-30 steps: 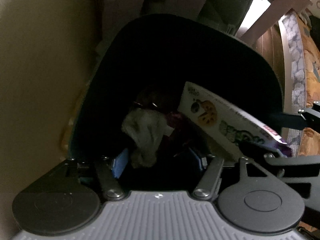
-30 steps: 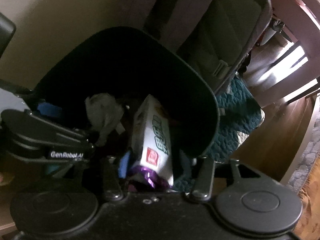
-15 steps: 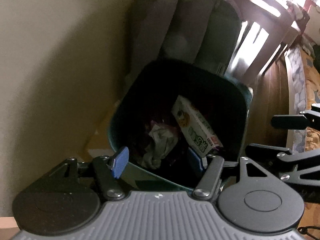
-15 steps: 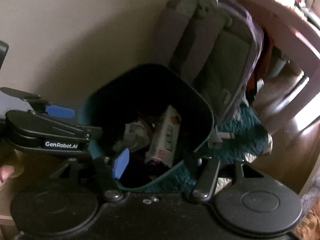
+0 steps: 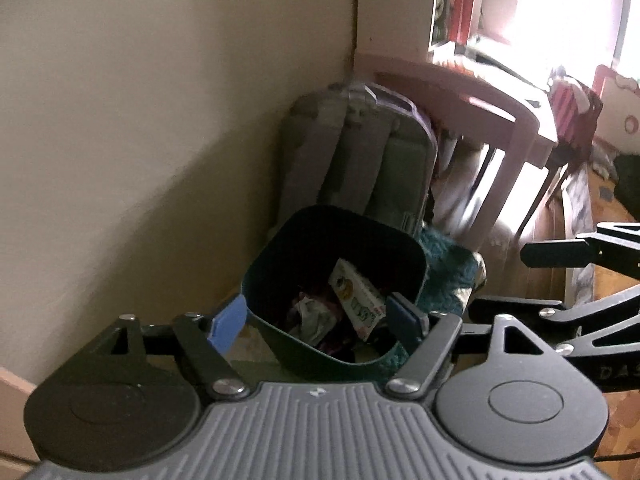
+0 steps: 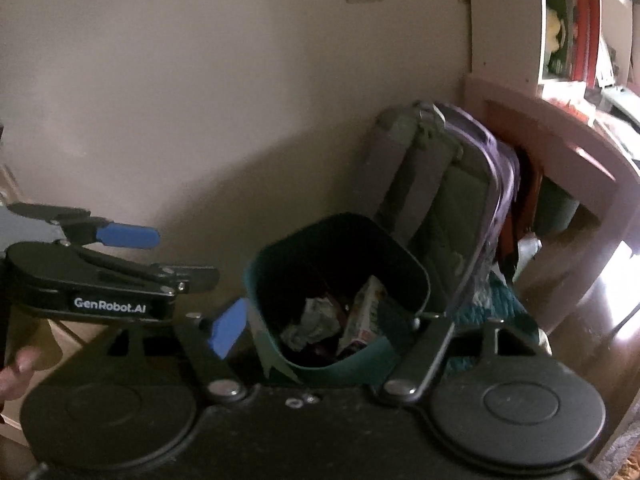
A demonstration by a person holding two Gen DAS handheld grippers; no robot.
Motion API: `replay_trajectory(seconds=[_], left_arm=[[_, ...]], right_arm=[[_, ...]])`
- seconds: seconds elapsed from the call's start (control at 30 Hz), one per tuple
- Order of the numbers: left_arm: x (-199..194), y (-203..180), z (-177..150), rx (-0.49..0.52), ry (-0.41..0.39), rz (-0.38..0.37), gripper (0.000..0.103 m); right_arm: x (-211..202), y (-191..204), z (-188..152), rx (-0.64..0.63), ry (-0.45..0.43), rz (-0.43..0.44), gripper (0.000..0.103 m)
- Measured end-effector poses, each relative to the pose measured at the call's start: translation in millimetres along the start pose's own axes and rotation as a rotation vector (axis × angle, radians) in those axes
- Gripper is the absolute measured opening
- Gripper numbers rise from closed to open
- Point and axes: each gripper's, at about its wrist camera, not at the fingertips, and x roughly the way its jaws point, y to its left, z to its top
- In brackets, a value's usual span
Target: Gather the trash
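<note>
Cream plaster wall fills the far left of my view, meeting a pink table in the corner on the right. Against that wall leans a grey-green backpack with purple trim, and just in front of it, on the floor, stands the dark teal plastic waste bin. A teal quilted cloth lies bunched against the bin's right side.

Inside the bin sit the pieces of trash: a white printed snack carton tilted against the right wall, and a crumpled grey-white paper wad to its left, with some dark purple wrapper beneath that I cannot make out clearly.

My left tongs hang above the bin's near rim with nothing between the blue pads; they have just been spreading and stand apart. My right tongs do likewise, having just been widening, empty, framing the bin from above. From the right view the left tongs show at the left edge, well clear of the bin.
</note>
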Motion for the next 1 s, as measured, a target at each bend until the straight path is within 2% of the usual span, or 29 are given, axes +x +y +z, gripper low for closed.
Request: replay_trajectory(seconds=[0.17,0.27,0.4,0.47,1.0], left_arm=[[-32.7,-0.9,-11.9,-0.044,-0.034,-0.004,0.081],[-47.2,-2.7,-17.7,-0.059,-0.048,-0.002,0.082],[-62.0,-7.6,-23.3,-0.07,-0.076,0.003,0.095],[-67.9,-11.4,-25.6,-0.071,-0.088,0.008,0.095],[-91.9,-38.4,-39.4,-0.104,-0.106,-0.001,0.095]], right_arm=[[-31.2,7.4,-9.1,-0.004,-0.058,0.02,0.082],[-50.6,10.2,-15.4,0.009,-0.092,0.026,0.09],[-71.8,12.6,-22.3,0.027,-0.131,0.023,0.098],[-80.9,12.1,-26.0,0.051,-0.155,0.02,0.103],[-107.2,6.5,-39.3,0.045,-0.189,-0.001,0.103]])
